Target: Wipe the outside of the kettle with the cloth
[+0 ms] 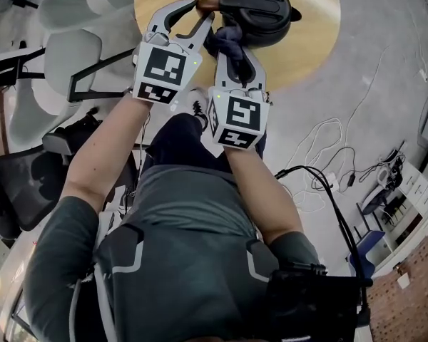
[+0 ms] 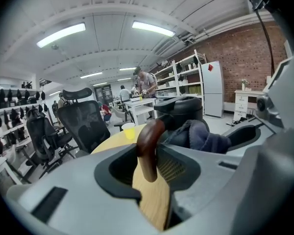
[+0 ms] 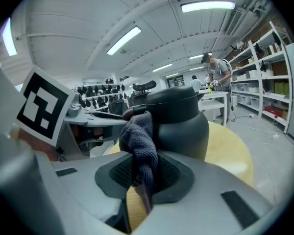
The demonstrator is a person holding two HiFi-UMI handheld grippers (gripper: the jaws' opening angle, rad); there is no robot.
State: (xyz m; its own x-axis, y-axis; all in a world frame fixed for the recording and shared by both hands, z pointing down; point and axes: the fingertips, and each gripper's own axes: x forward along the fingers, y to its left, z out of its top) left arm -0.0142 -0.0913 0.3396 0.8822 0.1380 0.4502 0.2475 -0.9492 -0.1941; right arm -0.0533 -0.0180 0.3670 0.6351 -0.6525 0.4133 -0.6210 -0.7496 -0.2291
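Pinching the dark cloth (image 3: 139,141), right gripper (image 3: 144,176) presses it on the kettle (image 3: 181,124), near-left side. Left gripper (image 2: 149,169) jaws apart around brown handle (image 2: 148,143), not clamping. Round wooden table (image 1: 310,27) underneath.

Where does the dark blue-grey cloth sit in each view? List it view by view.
Head view: dark blue-grey cloth upper centre, in the right tool.
Left gripper view: cloth right of centre, beyond the brown handle.
Right gripper view: cloth at centre, pinched between the jaws.
Shared landmark: the black kettle.
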